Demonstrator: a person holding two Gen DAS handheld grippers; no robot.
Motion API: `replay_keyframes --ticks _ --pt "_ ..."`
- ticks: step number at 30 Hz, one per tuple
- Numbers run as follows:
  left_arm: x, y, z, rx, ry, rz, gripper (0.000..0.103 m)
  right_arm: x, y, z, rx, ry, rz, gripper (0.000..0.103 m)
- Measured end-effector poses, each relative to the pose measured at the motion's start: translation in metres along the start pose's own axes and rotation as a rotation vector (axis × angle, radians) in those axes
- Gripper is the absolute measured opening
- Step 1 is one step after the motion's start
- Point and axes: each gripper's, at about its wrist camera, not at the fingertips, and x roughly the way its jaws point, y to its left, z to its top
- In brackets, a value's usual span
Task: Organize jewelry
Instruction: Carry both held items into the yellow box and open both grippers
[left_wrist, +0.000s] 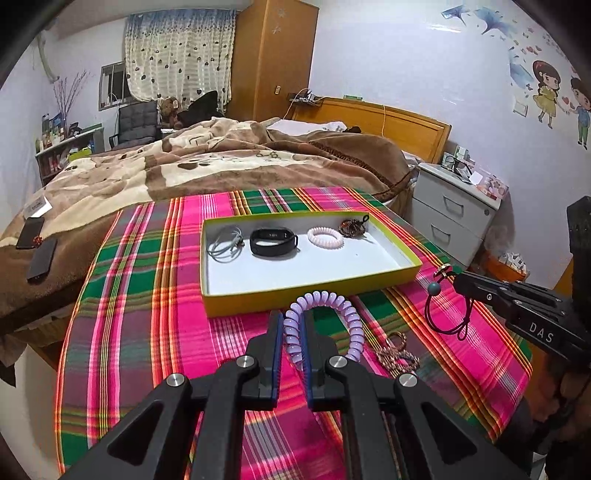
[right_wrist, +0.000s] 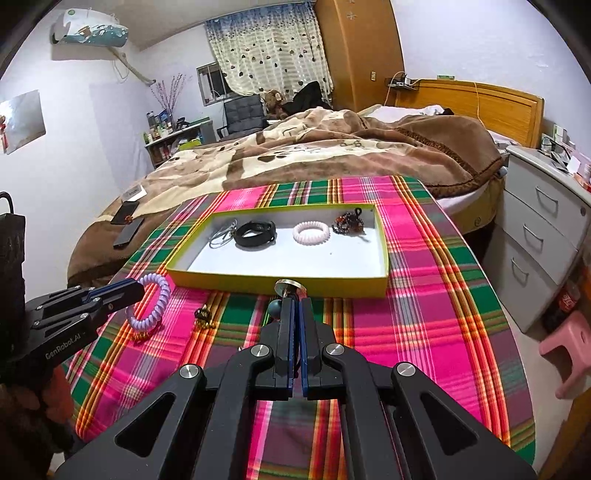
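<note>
My left gripper (left_wrist: 293, 321) is shut on a purple spiral hair tie (left_wrist: 347, 314) and holds it above the plaid cloth, just in front of the yellow-rimmed white tray (left_wrist: 314, 290). It also shows in the right wrist view (right_wrist: 149, 302). My right gripper (right_wrist: 295, 306) is shut on a dark elastic hair tie (left_wrist: 448, 314) with a teal bead and a gold disc, near the tray's front right corner. The tray holds a white cord loop (left_wrist: 225, 243), a black fitness band (left_wrist: 273, 240), a pink spiral hair tie (left_wrist: 325, 238) and a brown beaded piece (left_wrist: 352, 226).
A gold-brown beaded bracelet (left_wrist: 397, 354) lies on the plaid cloth (left_wrist: 147, 295) under the purple tie. The bed with a brown blanket (left_wrist: 221, 158) is behind the table, with two phones (left_wrist: 40, 254) on it. A white drawer unit (left_wrist: 454, 218) stands at the right, a pink stool (right_wrist: 569, 350) beside it.
</note>
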Motion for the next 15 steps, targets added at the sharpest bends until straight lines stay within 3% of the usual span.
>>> replay_keyframes --ticks 15 --pt "0.026 0.019 0.03 0.003 -0.022 0.036 0.009 0.027 -0.016 0.031 0.004 -0.007 -0.004 0.002"
